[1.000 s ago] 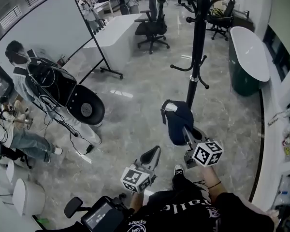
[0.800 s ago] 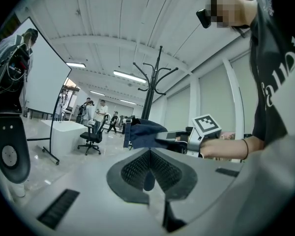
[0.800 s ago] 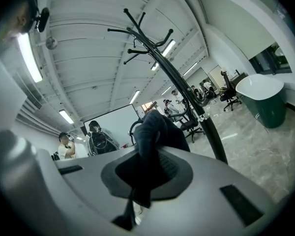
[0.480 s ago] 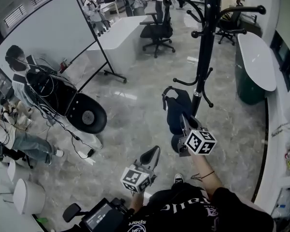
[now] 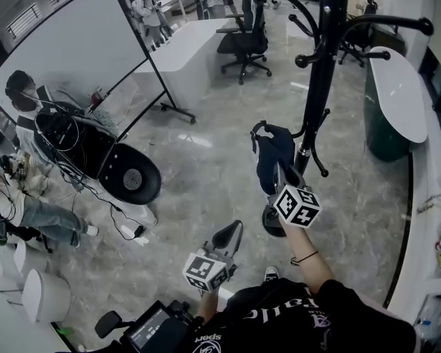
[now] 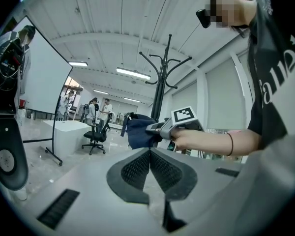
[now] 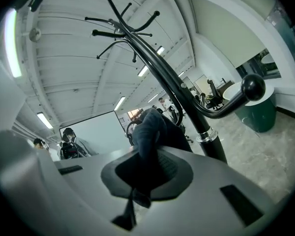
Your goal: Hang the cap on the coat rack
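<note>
Holding the dark cap (image 5: 272,157) just left of the coat rack (image 5: 320,72) pole, the right gripper (image 5: 279,173) has its fingers clamped on the fabric. A ball-tipped hook (image 7: 253,87) sits just right of the cap, slightly higher. The left gripper (image 5: 231,235), farther from the rack, has its fingers together and empty.

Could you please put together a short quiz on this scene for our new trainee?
1. True or false: the left gripper holds the dark blue fabric cap.
2. Where is the cap? A) released, hanging from a top hook of the tall black metal coat rack; B) pinched in the right gripper, beside the rack's pole; C) held by both grippers.
3. Fill in: the left gripper's jaws are ____, with nothing between them.

Key: 1 false; 2 B; 3 shut.
</note>
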{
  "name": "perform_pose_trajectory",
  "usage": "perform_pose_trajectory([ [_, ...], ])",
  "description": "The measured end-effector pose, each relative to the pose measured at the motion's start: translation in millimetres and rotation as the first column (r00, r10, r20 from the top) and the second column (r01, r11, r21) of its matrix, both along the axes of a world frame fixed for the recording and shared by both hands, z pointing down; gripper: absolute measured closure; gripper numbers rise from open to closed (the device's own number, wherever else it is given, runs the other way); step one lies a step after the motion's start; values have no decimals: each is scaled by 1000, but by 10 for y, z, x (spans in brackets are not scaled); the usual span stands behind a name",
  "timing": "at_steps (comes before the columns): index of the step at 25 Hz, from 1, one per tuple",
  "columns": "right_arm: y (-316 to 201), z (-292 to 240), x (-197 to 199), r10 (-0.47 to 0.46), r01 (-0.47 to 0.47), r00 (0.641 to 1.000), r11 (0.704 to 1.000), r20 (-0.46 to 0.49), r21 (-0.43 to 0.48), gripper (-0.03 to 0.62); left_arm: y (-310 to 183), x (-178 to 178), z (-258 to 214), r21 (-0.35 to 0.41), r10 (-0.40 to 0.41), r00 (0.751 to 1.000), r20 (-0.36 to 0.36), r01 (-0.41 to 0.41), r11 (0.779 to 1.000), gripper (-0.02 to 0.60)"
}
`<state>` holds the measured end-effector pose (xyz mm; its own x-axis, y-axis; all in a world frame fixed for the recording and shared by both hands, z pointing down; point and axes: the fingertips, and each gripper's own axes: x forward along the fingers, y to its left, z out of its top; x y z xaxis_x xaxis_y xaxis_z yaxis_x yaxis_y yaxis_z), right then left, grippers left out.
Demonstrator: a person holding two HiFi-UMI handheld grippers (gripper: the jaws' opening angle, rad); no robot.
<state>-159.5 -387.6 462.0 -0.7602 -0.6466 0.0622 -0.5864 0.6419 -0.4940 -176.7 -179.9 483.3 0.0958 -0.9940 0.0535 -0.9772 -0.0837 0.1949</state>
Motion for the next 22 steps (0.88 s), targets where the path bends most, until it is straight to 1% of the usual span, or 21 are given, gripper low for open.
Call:
perform_pose_trajectory([
  [2, -63, 69, -42, 53, -53, 999, 998, 1, -46, 566, -56, -18, 27, -10, 2, 1000, -5, -2, 1000, 577],
  [5, -81, 140, -50, 135, -128, 990, 981, 37, -148, 566, -111, -6, 69, -17, 4, 1000, -6, -4, 1000, 577],
  [7, -10, 124, -76, 143, -133, 989, 978, 49, -161, 566, -113, 18, 88, -24, 3, 1000, -5, -3, 1000, 577],
  [11, 109, 143, -106, 125, -112, 990, 977, 60, -181, 566, -92, 3, 114, -31, -13, 1000, 4, 13, 999, 577],
  [13, 110, 162, -129, 116, -103, 991, 979, 62, -175, 566, -102, -70, 128, -27, -28, 1000, 7, 28, 999, 577],
  [17, 91, 144, -159, 92, -89, 995, 990, 23, -109, 566, -170, -274, 88, -11, -57, 998, -1, 57, 998, 577],
  [19, 71, 109, -132, 98, -97, 995, 992, 10, -84, 566, -252, -334, 54, -3, -46, 999, -1, 46, 999, 577],
  [22, 63, 53, -72, 123, -122, 992, 990, 10, -68, 566, -368, -372, 28, 3, -5, 1000, -4, 5, 1000, 577],
])
